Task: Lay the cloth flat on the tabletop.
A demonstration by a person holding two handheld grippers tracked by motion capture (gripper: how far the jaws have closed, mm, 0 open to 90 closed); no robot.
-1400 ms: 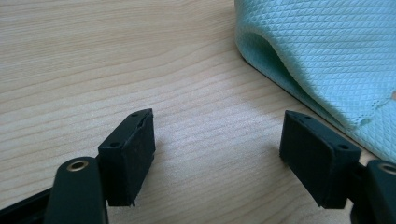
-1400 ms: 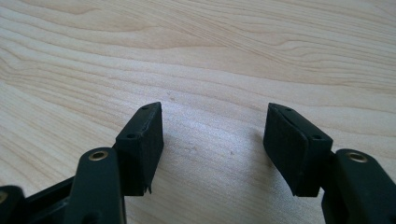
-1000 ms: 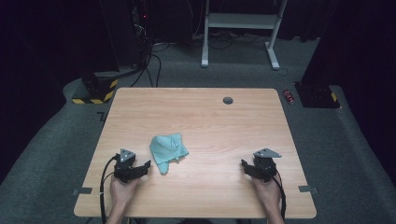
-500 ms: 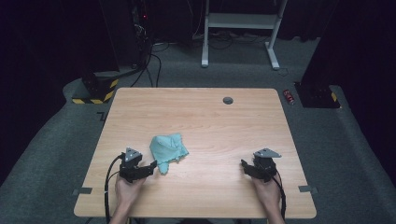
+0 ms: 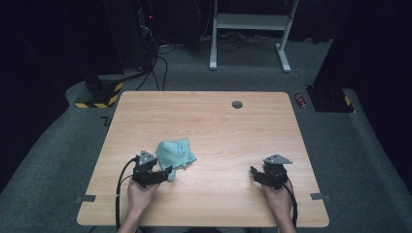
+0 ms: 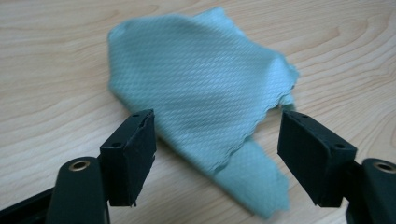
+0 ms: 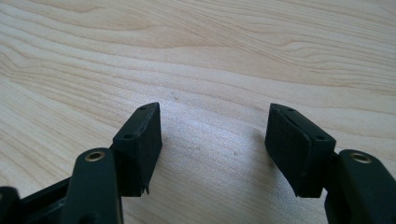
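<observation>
Spanning most of the high view, a pale wooden table (image 5: 218, 141), bare but for a small dark round fitting (image 5: 237, 104) near its far edge and a crumpled teal cloth (image 5: 174, 154) on the near left part. Lying bunched and partly folded over itself, with a scalloped hem and one corner trailing toward the near edge. Poised just near of that cloth, the left claw (image 5: 165, 173), released, jaws standing wide apart with the trailing corner between them in the left gripper view (image 6: 217, 135), touching neither pad as far as can be told. Resting well apart on the near right, the right claw (image 5: 256, 173), likewise released, jaws spread over bare wood grain in the right gripper view (image 7: 215, 140), holding nothing.

Judging the step in hand: pinching the cloth's near corner with the left claw. Doing it well probably means lowering until the pads (image 6: 135, 149) brush the table, centring the hem between them, and closing on a single layer rather than on the folded bulk. Worth avoiding: clamping only the frayed tip, likely to slip out on lifting. Bringing the right claw across to a second corner seems the sensible follow-up.
</observation>
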